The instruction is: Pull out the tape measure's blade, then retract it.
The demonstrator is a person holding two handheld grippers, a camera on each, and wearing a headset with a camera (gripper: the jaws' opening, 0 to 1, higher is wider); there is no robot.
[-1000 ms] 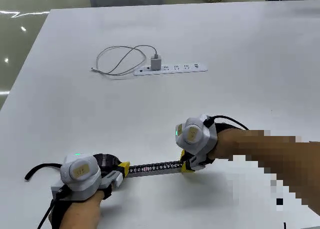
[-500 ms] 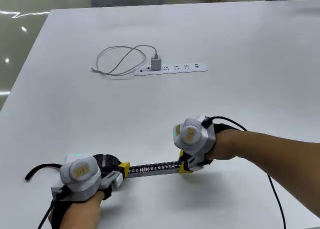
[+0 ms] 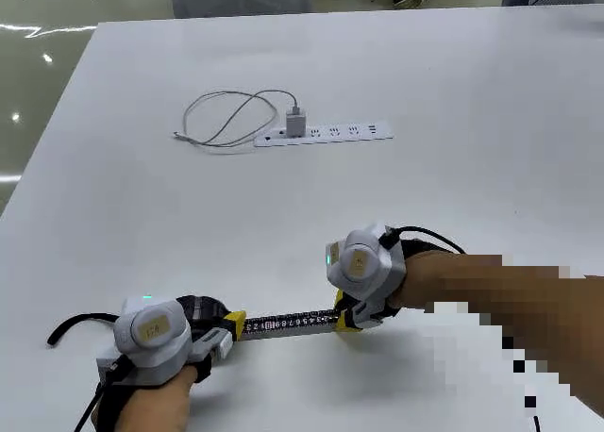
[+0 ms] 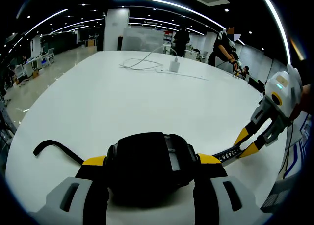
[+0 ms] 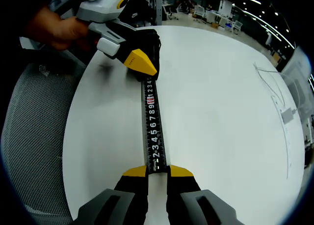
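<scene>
While the left hand-held gripper (image 4: 152, 160) clamps the tape measure case (image 4: 144, 185) at the bench's (image 3: 377, 215) near edge, the right hand-held gripper (image 5: 158, 172) pinches the blade (image 5: 152, 122) at its tip; blade partly out. Judgement: travel straight along the blade line, level, no twist, case steady.

The table (image 3: 425, 92) is white and smooth, with a soft satin sheen. The tape measure (image 4: 147, 181) has a matt black case that looks like plastic or rubber. Its blade (image 5: 153, 131) is a thin dark strip, slightly glossy, printed with white numbers. The left gripper (image 4: 152, 158) and right gripper (image 5: 158, 172) have smooth pale grey plastic shells and yellow plastic tips. The power strip (image 3: 340, 132) and cable (image 3: 222, 116) are white plastic. The chair (image 5: 34, 136) is grey mesh. The floor (image 3: 38, 64) is glossy and mirrors the lights.
</scene>
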